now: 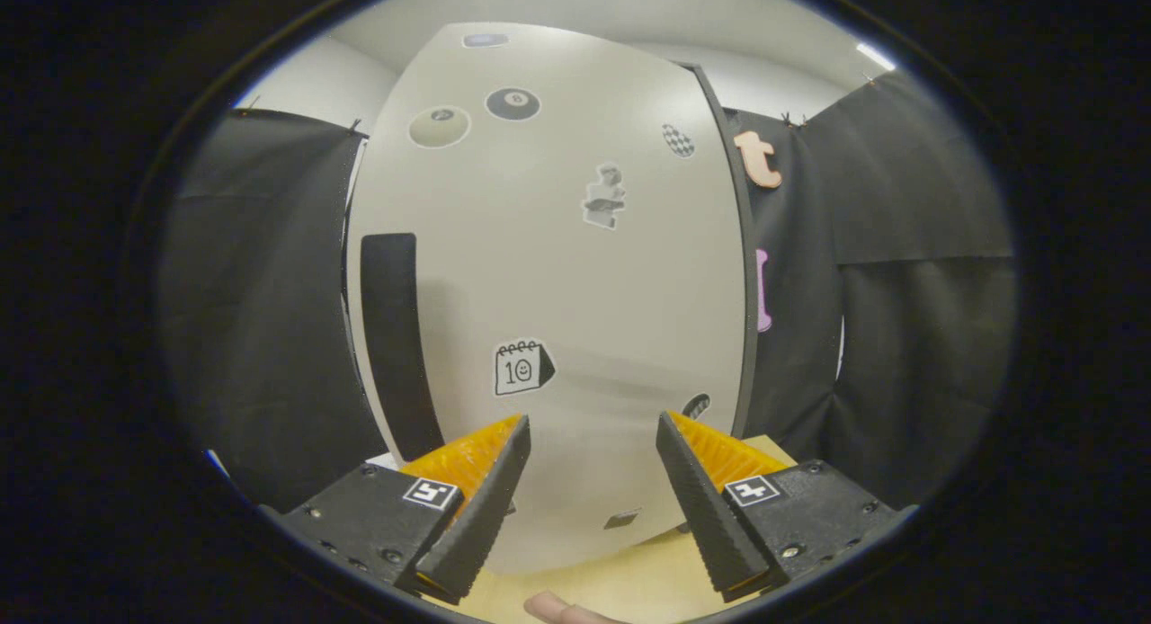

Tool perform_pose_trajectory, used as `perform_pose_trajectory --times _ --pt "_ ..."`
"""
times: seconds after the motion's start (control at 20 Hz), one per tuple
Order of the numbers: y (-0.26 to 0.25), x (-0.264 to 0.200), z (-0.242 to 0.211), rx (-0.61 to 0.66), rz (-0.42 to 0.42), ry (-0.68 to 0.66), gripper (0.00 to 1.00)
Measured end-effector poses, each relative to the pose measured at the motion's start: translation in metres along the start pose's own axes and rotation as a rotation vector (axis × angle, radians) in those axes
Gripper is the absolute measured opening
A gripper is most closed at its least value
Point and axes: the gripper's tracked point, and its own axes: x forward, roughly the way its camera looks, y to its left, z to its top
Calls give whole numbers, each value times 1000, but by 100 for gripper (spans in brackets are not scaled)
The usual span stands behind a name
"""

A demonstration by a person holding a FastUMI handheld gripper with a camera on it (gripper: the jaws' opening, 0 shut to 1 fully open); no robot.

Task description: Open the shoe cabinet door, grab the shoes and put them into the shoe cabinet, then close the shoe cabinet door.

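One big pale door [557, 273], the shoe cabinet door, stands closed straight ahead of the gripper and takes most of the far scene. It rises from a light wooden surface [620, 579] that lies near, under the fingers, and continues to the right of the door's foot. Black cloth walls [917, 336] hang on both sides of the cabinet, and above them a white wall and a ceiling with bright lamps are visible.

On the left part of the door there is a long dark vertical handle [396, 345], reaching down almost to the wooden surface. A dark strip [733, 264] runs along the right edge of the door. Several stickers are on the door: two billiard-ball stickers [513, 103] near the top, a grey figure sticker [604, 197] in the middle, a small checkered one [678, 140] to the right, and a calendar-page sticker [520, 367] lower down, just beyond the left finger.

The gripper [593, 444] points at the lower part of the door, with its fingers spread wide apart and nothing between them except the view of the door. I cannot tell if the tips touch the door. The handle lies to the left of the left finger. Very near, below the gap between the fingers, a fingertip of a person [562, 609] shows over the wooden surface.
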Motion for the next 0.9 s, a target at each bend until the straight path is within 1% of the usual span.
perform_pose_trajectory --times 0.15,0.45,0.55,0.65,0.8,0.9 --pt "-8 -26 -7 -4 -4 -12 93" --pt "-18 -81 -23 48 -19 -61 94" --pt "-19 -104 -35 38 -23 -38 95" --pt "-18 -126 -35 21 -27 -75 95" --pt "-5 -152 -47 -25 4 -84 97" --pt "-4 -168 -59 -22 -10 -77 97"
